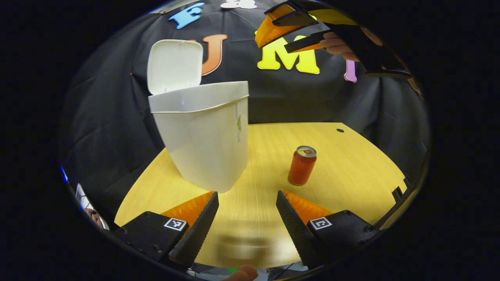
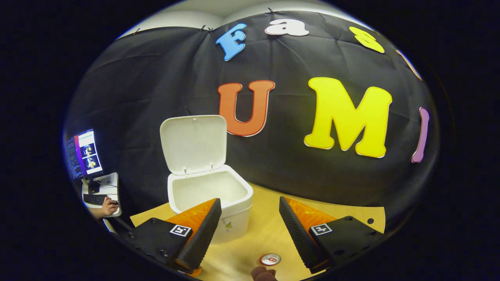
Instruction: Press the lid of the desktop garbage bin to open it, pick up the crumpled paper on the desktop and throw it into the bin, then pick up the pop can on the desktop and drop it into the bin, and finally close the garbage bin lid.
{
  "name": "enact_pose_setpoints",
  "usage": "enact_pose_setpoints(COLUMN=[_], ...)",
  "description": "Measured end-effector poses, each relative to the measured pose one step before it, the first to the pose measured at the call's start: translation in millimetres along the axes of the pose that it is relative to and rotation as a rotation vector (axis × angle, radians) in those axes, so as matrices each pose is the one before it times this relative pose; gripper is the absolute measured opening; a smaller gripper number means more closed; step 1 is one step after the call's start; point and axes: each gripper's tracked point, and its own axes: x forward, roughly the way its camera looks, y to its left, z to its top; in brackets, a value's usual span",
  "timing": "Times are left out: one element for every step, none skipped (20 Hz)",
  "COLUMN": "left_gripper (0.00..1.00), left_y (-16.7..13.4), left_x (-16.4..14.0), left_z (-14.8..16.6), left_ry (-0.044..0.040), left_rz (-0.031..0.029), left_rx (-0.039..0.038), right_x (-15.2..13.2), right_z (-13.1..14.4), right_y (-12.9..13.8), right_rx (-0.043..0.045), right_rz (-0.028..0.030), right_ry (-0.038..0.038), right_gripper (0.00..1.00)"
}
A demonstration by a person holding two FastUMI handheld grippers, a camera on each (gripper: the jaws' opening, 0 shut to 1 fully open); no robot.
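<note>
The white desktop bin stands on the yellow wooden table with its lid swung up and open. A red pop can stands upright to the right of the bin. My left gripper hovers low over the table in front of both, open and empty. My right gripper is held high by a hand, above and behind the can. In the right gripper view, the right gripper is open and empty, looking down on the open bin and the can's top.
A small dark hole marks the table's far right. Off to the left stand a lit monitor and a keyboard with a person's hand on it. A notched table edge lies at the right.
</note>
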Motion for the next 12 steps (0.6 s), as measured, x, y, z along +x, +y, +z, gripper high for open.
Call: enact_pose_setpoints(left_gripper=[0.98,0.98,0.98,0.98,0.98,0.98,0.98,0.98,0.98,0.98,0.98,0.98], left_y=[-11.75,-11.44,-11.39,-10.21,-10.41,-8.14,-9.17,-7.68,-6.07,-3.03,-4.66,-5.63], left_x=[8.62,9.55,9.24,9.22,9.27,8.96,8.92,8.29,8.34,7.66,8.28,8.09], left_z=[-0.33,0.58,1.75,-1.11,-0.71,-0.43,-1.74,-0.96,-1.89,-0.89,0.4,-0.31], left_ry=[-0.00344,-0.00063,-0.0015,0.0038,-0.0043,0.00128,0.00479,0.00439,0.00218,0.00181,-0.00239,0.00071], left_rz=[-0.01414,-0.01488,-0.01451,-0.01295,-0.01174,-0.00771,-0.01377,-0.00839,-0.00267,0.00243,-0.00113,-0.0014], left_rx=[0.00945,0.00921,0.00947,0.01039,0.01111,0.01119,0.00797,0.00498,0.0043,0.00196,-0.00376,-0.00397], right_x=[-7.07,-4.51,-6.33,-5.66,-5.25,-4.33,-3.46,-2.65,-1.73,-1.6,-0.47,0.86], right_z=[-5.87,-6.4,-6.11,-6.51,-4.86,-6.22,-6.09,-6.23,-5.89,-5.71,-4.32,-4.96], right_y=[-15.69,-12.76,-13.6,-15.71,-14.45,-13.14,-12.38,-10.74,-9.27,-10.06,-10.99,-5.46], right_rx=[0.00182,0.00041,-0.00338,-0.00734,-0.00653,-0.00446,-0.0013,0.00368,0.00811,0.00313,0.00356,0.00965], right_rz=[-0.02767,-0.02488,-0.02406,-0.02418,-0.02454,-0.02089,-0.0193,-0.01332,-0.01049,-0.02185,-0.01957,-0.0072], right_ry=[0.00941,0.00982,0.01167,0.0089,0.00645,0.00939,0.01061,0.01143,0.01198,0.00917,0.00733,0.01007], right_gripper=[0.94,0.94,0.94,0.94,0.94,0.94,0.94,0.94,0.93,0.95,0.95,0.94])
